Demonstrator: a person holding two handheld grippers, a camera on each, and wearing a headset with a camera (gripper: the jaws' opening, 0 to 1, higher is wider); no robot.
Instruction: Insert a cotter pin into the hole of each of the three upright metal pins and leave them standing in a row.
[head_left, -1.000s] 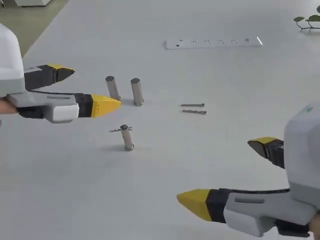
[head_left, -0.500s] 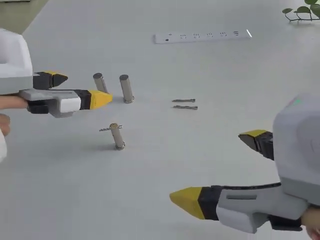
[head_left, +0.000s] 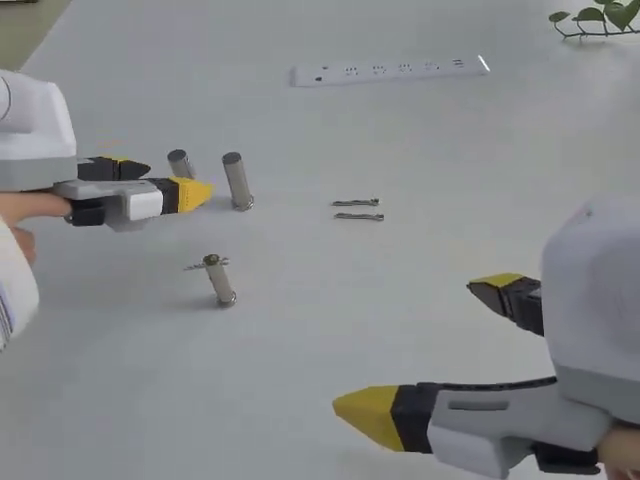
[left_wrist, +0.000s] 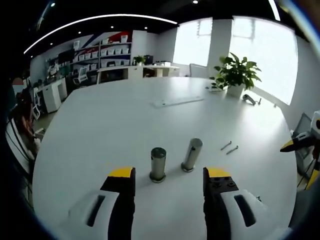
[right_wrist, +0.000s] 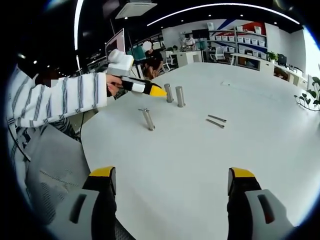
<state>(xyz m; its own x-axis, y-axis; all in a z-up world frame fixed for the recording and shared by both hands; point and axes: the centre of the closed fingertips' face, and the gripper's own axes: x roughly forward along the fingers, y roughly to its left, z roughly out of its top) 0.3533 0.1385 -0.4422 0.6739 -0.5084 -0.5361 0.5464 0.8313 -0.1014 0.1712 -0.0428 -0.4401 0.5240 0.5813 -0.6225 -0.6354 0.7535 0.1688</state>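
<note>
Left tool (left_wrist: 170, 174): jaws wide apart, nothing in them; held low and level over the desk (head_left: 420, 150).
Why held so: the first bare pin (left_wrist: 158, 164) stands at the tool's 12 o'clock, just ahead of the gap between the jaw tips and untouched. I judge this to be my line-up to steady it for pinning.
Right tool (head_left: 405, 345): jaws spread, empty; at 5 o'clock in the head view, well apart from the work and free to fetch.
First bare pin: upright, plain grey cylinder with a slightly wider foot; cross-hole too small to make out.
Second bare pin (left_wrist: 191, 155): upright, just beside the first, at its 2 o'clock in the left gripper view; same look.
Fitted pin (head_left: 219, 281): stands alone at 5 o'clock from the left tool in the head view, out of line with the pair.
Cotter pin (head_left: 203, 264): crosses the fitted pin near its top, tail out toward 9 o'clock.
Loose cotter pins (head_left: 357, 202): two, lying parallel on the desk at 3 o'clock from the second bare pin.
Progress (my judgement): one of three done; row not yet formed.
Next call: right tool to take a loose cotter pin by its looped end.
</note>
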